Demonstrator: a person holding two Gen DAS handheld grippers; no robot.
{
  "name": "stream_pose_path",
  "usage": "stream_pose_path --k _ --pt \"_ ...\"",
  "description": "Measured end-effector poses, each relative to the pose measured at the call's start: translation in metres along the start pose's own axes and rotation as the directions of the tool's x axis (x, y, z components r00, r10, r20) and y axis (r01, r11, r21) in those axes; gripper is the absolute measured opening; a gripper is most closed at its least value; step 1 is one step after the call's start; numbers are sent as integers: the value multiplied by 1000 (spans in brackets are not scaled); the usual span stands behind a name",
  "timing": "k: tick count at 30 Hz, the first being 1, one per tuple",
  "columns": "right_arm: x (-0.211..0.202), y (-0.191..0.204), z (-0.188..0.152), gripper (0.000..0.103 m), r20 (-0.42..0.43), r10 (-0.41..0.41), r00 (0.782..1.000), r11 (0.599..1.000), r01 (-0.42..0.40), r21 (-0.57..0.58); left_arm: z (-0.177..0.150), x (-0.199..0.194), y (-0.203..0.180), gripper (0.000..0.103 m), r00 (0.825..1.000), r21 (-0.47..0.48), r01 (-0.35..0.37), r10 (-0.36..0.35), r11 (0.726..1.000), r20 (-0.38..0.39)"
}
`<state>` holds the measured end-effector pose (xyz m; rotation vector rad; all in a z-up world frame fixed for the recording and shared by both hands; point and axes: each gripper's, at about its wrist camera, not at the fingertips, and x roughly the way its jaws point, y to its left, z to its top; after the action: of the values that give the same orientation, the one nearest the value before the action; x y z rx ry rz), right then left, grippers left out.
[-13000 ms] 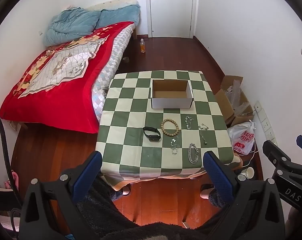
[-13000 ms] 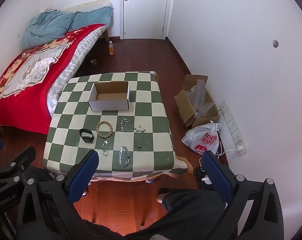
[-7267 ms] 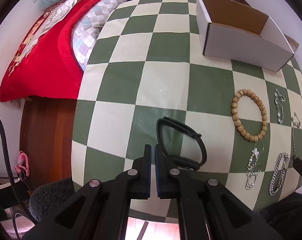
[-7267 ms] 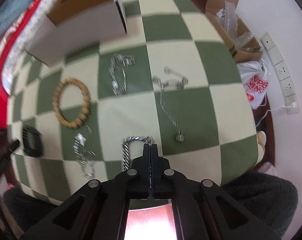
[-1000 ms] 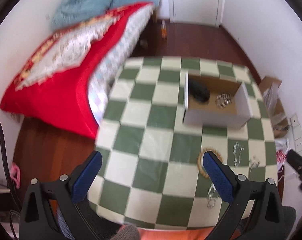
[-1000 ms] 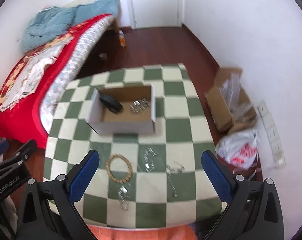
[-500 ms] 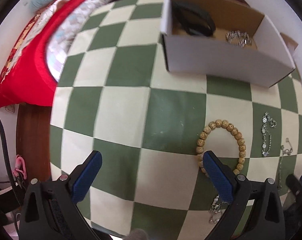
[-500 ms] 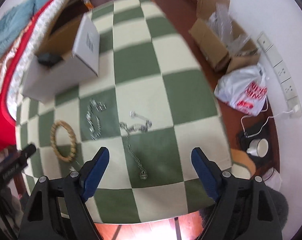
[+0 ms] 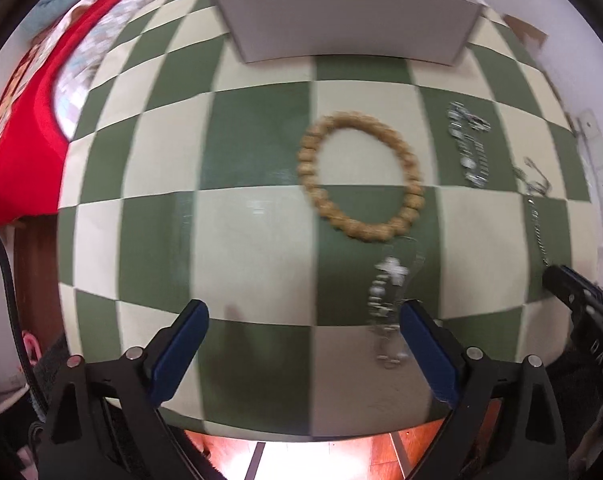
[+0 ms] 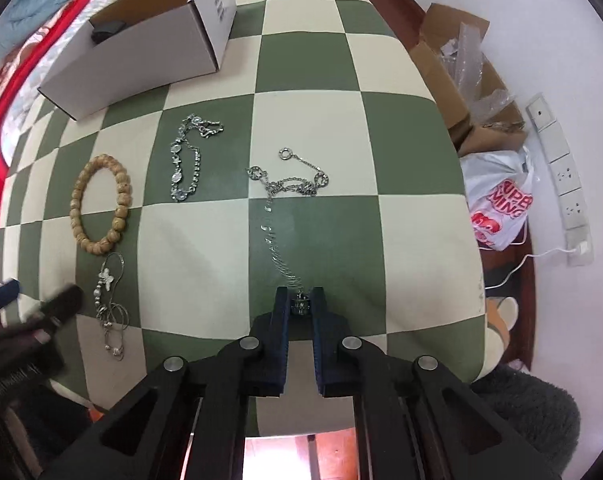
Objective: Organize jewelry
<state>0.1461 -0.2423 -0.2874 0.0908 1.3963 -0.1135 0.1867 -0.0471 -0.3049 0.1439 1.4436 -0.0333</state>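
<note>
1. Right now the right gripper (image 10: 300, 305) sits low over the green-and-cream checked tablecloth (image 10: 401, 240), its jaws narrowed around the small dark pendant (image 10: 300, 305) at the near end of the thin silver chain necklace (image 10: 275, 236); whether the pads actually bite on it I cannot tell.
2. That chain looks feather-light and limp, so it should trail and swing once lifted. The pendant is the 1 solid lump on it (a sensible place to pinch), while the fine links would likely slip through the pads.
3. Its far end is bunched into loops and rings (image 10: 293, 178), which might snag or drag on the cloth.
4. The left gripper (image 9: 301, 312) hangs wide apart and empty above the silver necklace with the pale flower charm (image 9: 387, 300), another floppy piece best taken by its charm.
5. The round wooden bead bracelet (image 10: 101, 204) looks firm enough to be pinched anywhere on its ring.
6. The flat-linked silver bracelet (image 10: 187, 158) lies just beside it, near the white cardboard box (image 10: 141, 56) where the pieces belong.
</note>
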Motion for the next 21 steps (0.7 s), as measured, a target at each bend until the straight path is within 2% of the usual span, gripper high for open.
stream_pose_path --k 2,3,4,5,7,8,9,11,14,21 --pt "-1 -12 -4 10 0 28 1000 999 -28 42 0 3 -10 94 1000 21 25 -24 999 -3" --pt "-2 -17 -5 10 1 36 999 998 -36 60 0 5 -14 81 1000 27 27 -27 999 -6" --pt "-4 -24 -6 10 5 46 999 996 -46 81 0 9 -18 78 999 35 34 -33 999 -18" --pt "-6 -29 -7 10 9 57 998 993 -58 100 0 8 -20 71 998 32 62 -62 998 -9" --pt "-8 -37 -6 10 10 92 996 987 -93 130 1 4 -26 49 996 45 86 -86 995 14" --pt "-9 -41 -4 10 10 106 994 984 -106 143 2 2 -29 22 996 58 86 -87 995 21" --pt "-11 -42 -2 10 12 109 994 983 -110 148 3 0 -34 3 996 77 81 -83 994 26" --pt "-13 -45 0 10 16 119 993 980 -120 156 5 0 -38 3 997 98 72 -74 993 26" --pt "-15 -43 2 10 23 139 990 976 -141 164 5 -2 -36 3 994 108 103 -106 989 18" --pt "-45 -25 11 10 84 191 978 968 -202 146 13 -40 -4 3 984 44 162 -164 986 73"
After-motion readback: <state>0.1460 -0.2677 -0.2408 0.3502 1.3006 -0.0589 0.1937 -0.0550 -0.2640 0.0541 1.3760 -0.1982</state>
